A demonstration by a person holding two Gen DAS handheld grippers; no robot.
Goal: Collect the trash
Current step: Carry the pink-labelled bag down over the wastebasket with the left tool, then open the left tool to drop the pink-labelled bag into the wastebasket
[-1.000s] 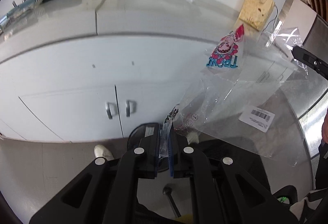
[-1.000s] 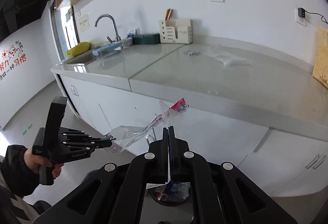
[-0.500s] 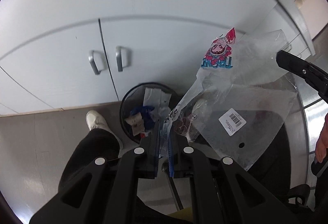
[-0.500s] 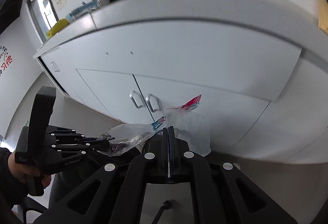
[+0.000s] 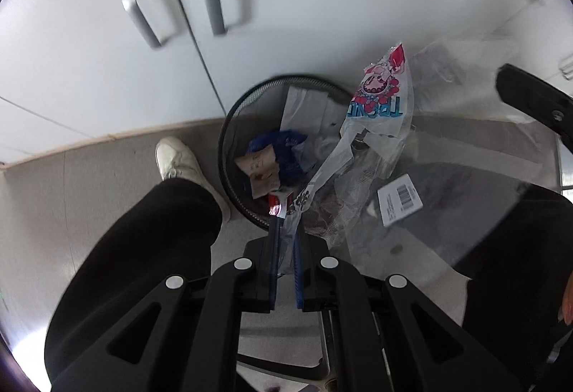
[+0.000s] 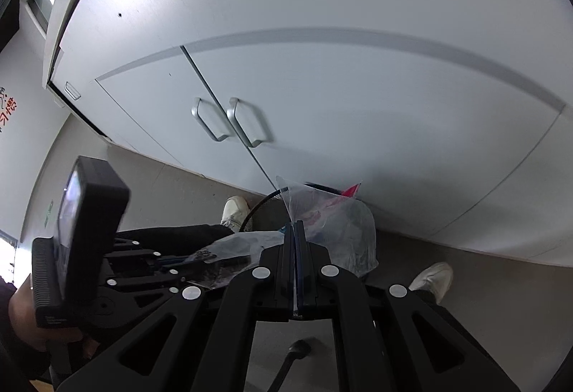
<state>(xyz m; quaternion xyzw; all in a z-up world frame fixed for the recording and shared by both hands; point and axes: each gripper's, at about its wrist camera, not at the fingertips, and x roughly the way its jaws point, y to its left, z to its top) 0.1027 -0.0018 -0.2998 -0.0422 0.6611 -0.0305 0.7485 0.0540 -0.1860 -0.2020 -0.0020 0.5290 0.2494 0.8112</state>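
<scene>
crinkly clear plastic bag [image 5: 372, 155], pinched by left gripper [image 5: 285, 230] and right gripper [image 6: 294, 230], seemingly above round mesh bin [image 5: 229, 127].

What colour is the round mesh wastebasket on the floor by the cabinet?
Black; the round mesh wastebasket shows best in the left wrist view.

Left gripper [image 5: 285, 227] pinching clear plastic bag [image 5: 361, 155] above mesh trash bin [image 5: 229, 155].

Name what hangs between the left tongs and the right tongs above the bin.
A clear plastic bag with a barcode label stretches between the left tongs and right tongs; the left wrist view shows it.
</scene>
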